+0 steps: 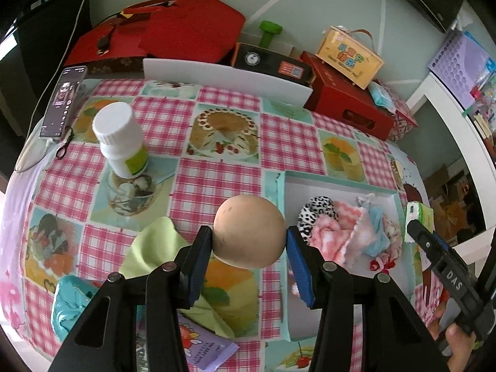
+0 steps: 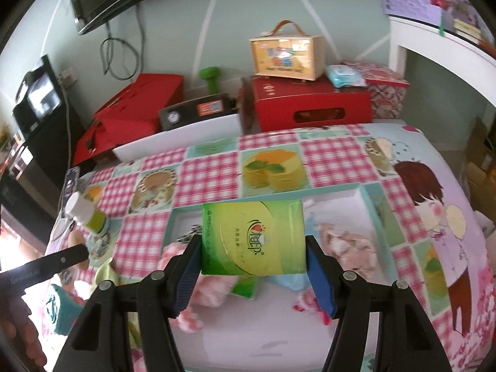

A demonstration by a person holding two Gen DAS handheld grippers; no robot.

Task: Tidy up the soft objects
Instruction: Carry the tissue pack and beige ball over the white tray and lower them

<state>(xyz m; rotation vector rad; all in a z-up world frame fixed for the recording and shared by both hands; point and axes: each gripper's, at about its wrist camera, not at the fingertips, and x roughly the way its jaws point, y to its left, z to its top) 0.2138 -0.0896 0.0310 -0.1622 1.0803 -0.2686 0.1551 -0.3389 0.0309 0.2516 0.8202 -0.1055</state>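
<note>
My left gripper (image 1: 249,237) is shut on a tan soft ball (image 1: 249,231) and holds it above the tablecloth, just left of the shallow teal-rimmed box (image 1: 280,183). The box holds a leopard-print piece (image 1: 316,209), a pink fluffy cloth (image 1: 334,229) and a light blue piece (image 1: 376,232). My right gripper (image 2: 252,248) is shut on a green tissue pack (image 2: 252,237) and holds it over the box (image 2: 365,198); the pack also shows in the left wrist view (image 1: 418,217). A light green cloth (image 1: 155,248) and a teal cloth (image 1: 66,303) lie on the table by my left gripper.
A white pill bottle (image 1: 119,139) stands at the left, a phone (image 1: 62,102) beyond it. A purple packet (image 1: 207,347) lies at the near edge. A white tray (image 1: 223,77), red boxes (image 1: 347,105) and a yellow carton (image 1: 350,57) line the back.
</note>
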